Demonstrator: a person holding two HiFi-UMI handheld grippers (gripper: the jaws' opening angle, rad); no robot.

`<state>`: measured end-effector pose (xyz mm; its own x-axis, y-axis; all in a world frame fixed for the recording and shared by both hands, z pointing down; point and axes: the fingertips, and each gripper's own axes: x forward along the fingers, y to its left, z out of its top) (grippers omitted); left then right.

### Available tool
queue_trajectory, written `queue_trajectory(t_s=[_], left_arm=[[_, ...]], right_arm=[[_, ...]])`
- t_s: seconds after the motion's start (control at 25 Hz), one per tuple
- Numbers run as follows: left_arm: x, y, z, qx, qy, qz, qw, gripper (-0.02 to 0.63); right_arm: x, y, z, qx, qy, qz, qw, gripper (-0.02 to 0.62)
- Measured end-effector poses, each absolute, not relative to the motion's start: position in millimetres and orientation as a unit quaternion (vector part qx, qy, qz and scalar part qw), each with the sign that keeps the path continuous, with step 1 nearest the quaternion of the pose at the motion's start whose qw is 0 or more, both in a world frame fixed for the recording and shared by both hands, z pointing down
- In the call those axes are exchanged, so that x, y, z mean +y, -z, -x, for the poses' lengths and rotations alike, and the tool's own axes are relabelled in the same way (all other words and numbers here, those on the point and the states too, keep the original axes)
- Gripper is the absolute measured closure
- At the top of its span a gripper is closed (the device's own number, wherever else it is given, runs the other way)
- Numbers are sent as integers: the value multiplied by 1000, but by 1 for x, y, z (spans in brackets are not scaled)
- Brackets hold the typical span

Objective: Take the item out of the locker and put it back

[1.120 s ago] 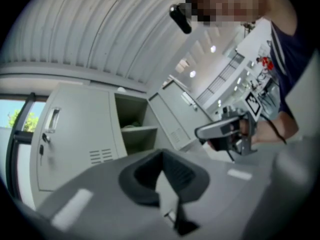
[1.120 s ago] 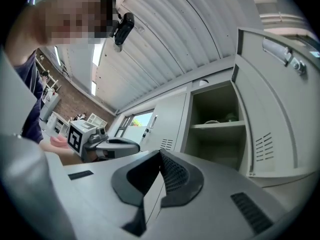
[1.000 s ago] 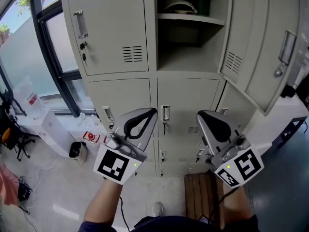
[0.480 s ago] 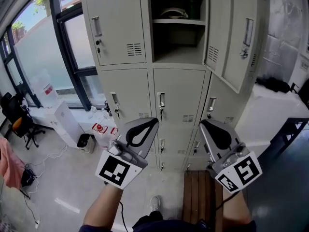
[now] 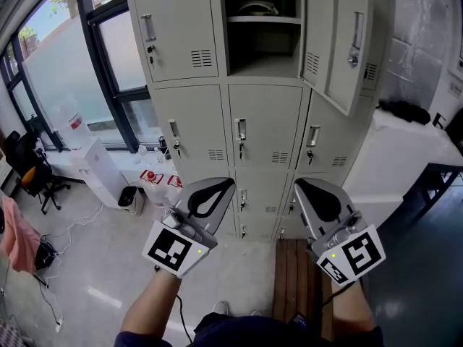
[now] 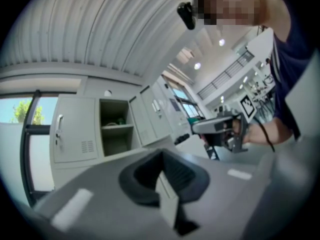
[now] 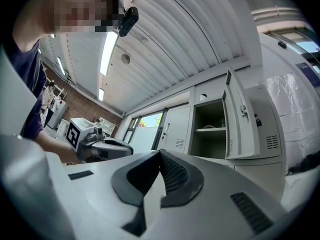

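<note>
The open locker (image 5: pixel 262 49) is the 1 in the top row, middle, w/ its door (image 5: pixel 338 42) swung out to its right. Inside it is 1 shelf (image 5: pixel 264 19), & the item (image 5: pixel 258 7), a pale round thing, lies on top of that shelf near the back. It is too small & dim to say what it is. The part under the shelf looks bare. The L tongs (image 5: pixel 226 186) & the R tongs (image 5: pixel 301 185) are both well below the open locker, down in front of the low rows of shut doors & well apart from the item. L tongs: jaws pressed tight together, nothing btw them. R tongs: same, tips touching, nothing held. So the item sits in the open locker & no tongs are on it. How far along? Door open = done. After that I can't tell for sure. This could be the start, w/ the take-out & put-back both left to do. Or it could be the end, w/ the item already back on its shelf. Both fit these pics. If it is the start, the tongs need to go up to the open locker, open wide, & 1 must close on the item. If it is the end, prob. nothing is left but the door.
</note>
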<state>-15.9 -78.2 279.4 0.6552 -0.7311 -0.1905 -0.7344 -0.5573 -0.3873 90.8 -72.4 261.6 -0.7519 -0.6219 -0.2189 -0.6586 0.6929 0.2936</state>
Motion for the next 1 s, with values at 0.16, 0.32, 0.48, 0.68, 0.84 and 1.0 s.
queue_trajectory(t_s=[0.16, 0.32, 0.48, 0.68, 0.84, 1.0], left_arm=[[-81, -300, 29, 413, -13, 888, 200, 603], [-89, -322, 56, 409, -20, 898, 161, 603], [-102, -341, 92, 409, -19, 902, 140, 603], [-119, -370, 119, 399, -11, 910, 110, 603], [-125, -388, 132, 389, -16, 917, 85, 603], [-130, -404, 146, 387, 3, 920, 63, 603]], right_arm=[[-78, -280, -85, 918, -158, 361, 41, 591], [-88, -297, -68, 917, -135, 374, 32, 591], [-98, -310, -50, 913, -116, 390, 27, 591], [-111, -327, -30, 909, -83, 408, 27, 591], [-118, -342, -24, 901, -71, 428, 14, 591], [-123, -357, -23, 894, -57, 445, 4, 591]])
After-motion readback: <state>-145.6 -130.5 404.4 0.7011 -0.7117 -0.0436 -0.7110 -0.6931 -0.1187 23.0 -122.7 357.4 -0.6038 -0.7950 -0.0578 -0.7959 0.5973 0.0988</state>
